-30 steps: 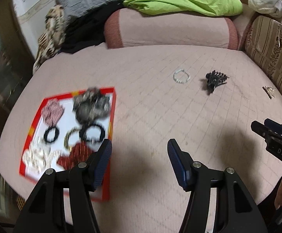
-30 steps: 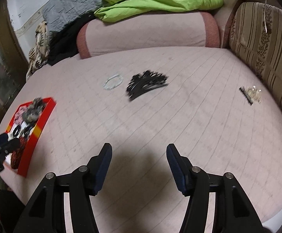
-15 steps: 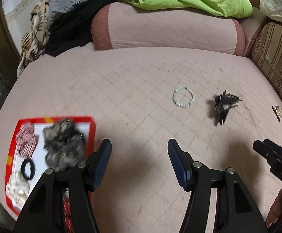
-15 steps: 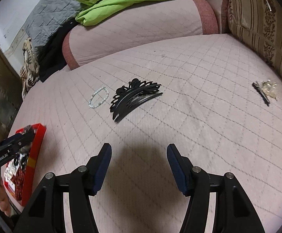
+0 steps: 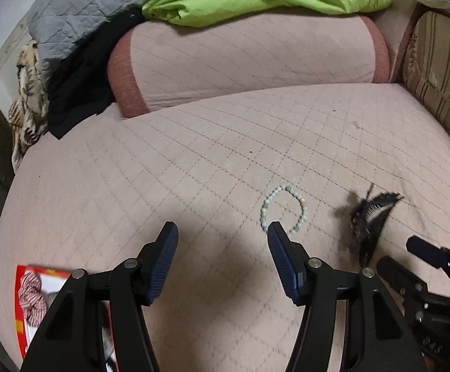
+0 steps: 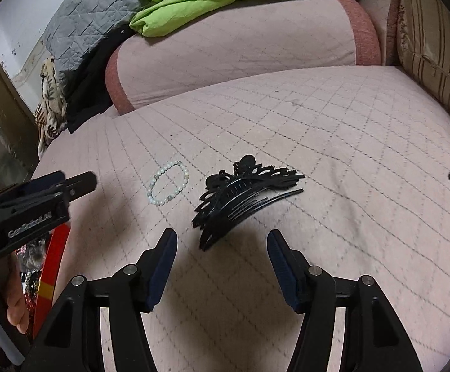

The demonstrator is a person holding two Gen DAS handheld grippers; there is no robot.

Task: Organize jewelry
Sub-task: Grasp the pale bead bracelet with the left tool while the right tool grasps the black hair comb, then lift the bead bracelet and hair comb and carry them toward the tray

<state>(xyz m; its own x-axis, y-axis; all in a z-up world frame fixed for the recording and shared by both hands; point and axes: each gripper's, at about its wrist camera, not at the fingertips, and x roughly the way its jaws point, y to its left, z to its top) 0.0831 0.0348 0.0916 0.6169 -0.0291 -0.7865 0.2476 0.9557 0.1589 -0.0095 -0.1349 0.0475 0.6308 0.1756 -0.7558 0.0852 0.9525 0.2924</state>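
Above bedspread [image 5: 212, 161], both claws empty, agape.

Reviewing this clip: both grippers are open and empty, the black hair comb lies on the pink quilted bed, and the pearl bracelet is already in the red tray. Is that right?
Not quite. The pearl bracelet is not in the red tray; it lies on the pink quilted bed just left of the black hair comb, as the right wrist view shows. The left gripper and right gripper are open and empty.

Black hair comb [image 6: 240, 198] beside pearl bracelet [image 6: 167, 187] on pink quilted bed [image 6: 349, 155], ahead of parted fingers [image 6: 162, 260].
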